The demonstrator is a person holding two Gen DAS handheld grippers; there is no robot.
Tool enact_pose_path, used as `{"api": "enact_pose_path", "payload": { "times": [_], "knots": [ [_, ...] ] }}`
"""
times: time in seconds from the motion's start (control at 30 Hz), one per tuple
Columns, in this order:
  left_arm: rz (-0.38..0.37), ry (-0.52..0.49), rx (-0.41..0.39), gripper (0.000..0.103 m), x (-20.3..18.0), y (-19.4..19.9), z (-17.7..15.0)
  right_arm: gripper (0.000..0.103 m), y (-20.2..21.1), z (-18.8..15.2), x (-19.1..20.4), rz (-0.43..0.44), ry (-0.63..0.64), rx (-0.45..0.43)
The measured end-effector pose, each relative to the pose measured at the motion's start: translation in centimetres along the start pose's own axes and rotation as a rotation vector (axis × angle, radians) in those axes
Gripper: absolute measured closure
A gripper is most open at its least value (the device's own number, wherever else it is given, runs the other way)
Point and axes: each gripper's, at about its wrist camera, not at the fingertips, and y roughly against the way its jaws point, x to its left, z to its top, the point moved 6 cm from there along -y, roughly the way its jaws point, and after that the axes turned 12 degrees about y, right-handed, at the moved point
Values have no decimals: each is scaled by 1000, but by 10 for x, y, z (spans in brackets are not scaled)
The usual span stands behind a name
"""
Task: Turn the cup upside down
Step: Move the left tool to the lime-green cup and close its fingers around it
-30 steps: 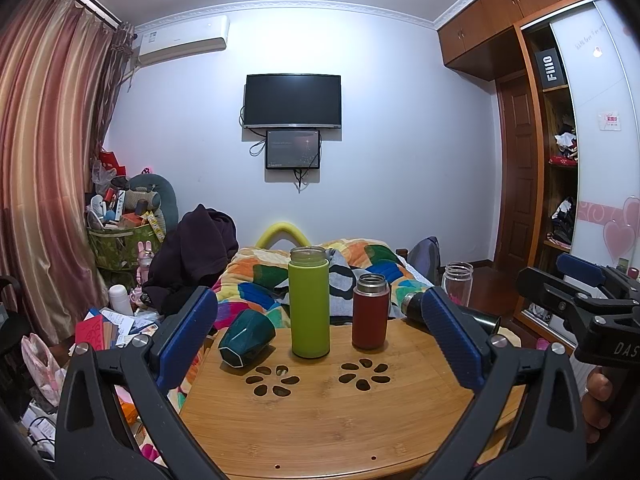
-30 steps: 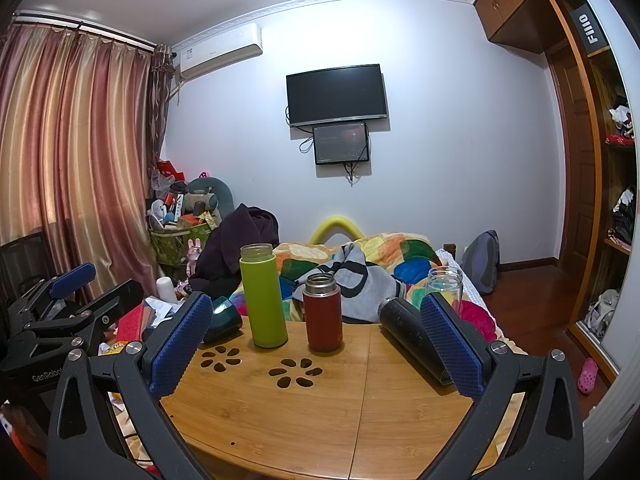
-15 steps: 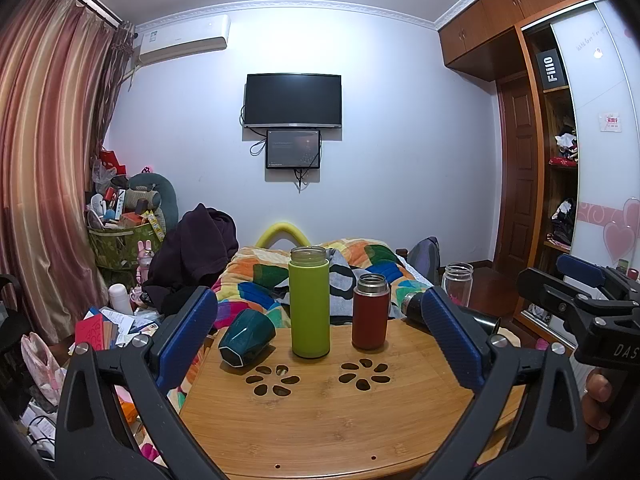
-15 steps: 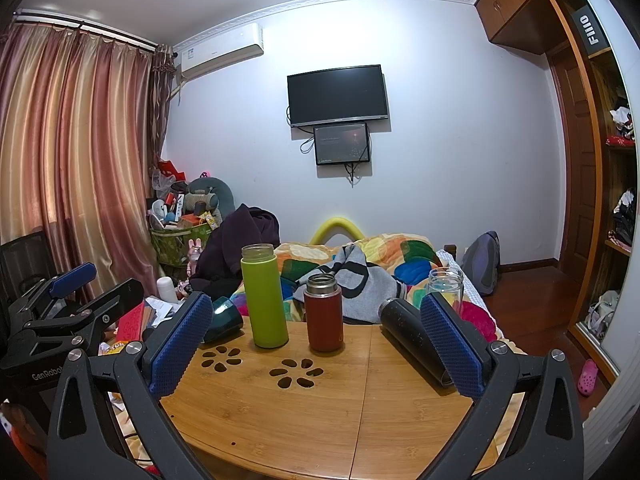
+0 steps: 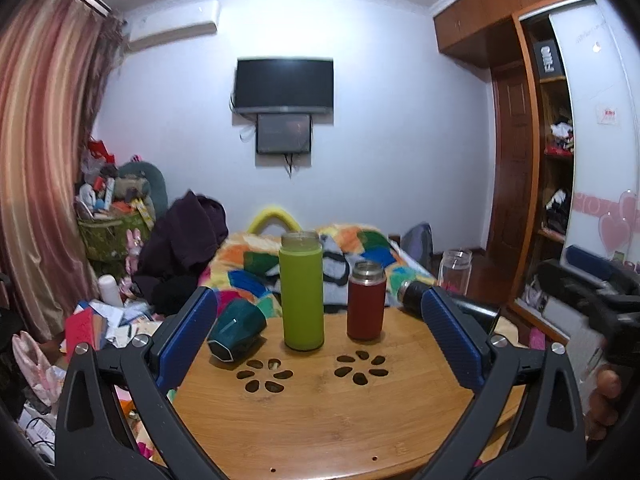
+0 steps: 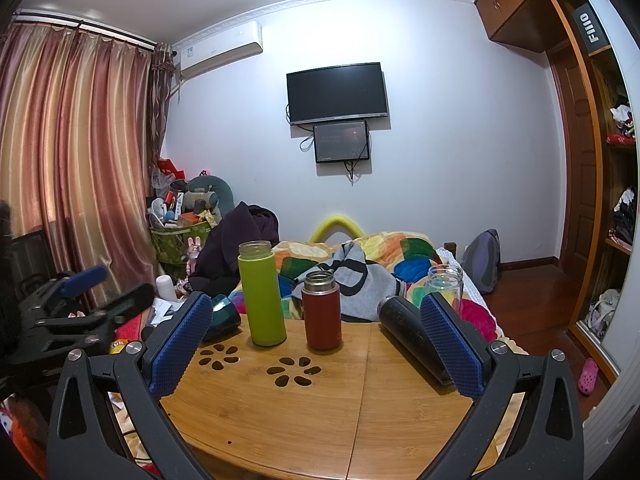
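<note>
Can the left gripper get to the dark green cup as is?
Probably yes. The left gripper is open and empty, and the dark green cup lies on its side just inside the left finger, nothing between them.

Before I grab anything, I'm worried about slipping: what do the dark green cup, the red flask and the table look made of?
The dark green cup, on its side, looks like glazed ceramic or hard plastic: glossy, faceted. The red flask seems matte-coated metal, with a bare steel rim. The table looks like bamboo, with fine straight grain and a smooth finish.
</note>
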Motion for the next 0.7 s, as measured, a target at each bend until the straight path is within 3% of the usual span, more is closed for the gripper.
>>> {"api": "enact_pose_path", "payload": {
  "times": [0.2,0.3,0.53,0.63,0.67,0.7],
  "knots": [
    [-10,44,213,0,24,-101,-8,0,-4,-8,-16,-6,-34,14],
    [27,63,326,0,35,-162,-18,0,-4,-14,-27,-18,-48,25],
    [74,101,401,1,41,-236,-27,0,-15,-37,-58,-45,-90,77],
    [71,93,427,32,38,-251,-28,0,-21,-46,-65,-46,-110,101],
    [83,85,427,39,38,-252,-28,0,-23,-49,-68,-46,-117,108],
    [93,76,422,39,38,-252,-28,0,-25,-51,-70,-46,-121,113]
  ]
}}
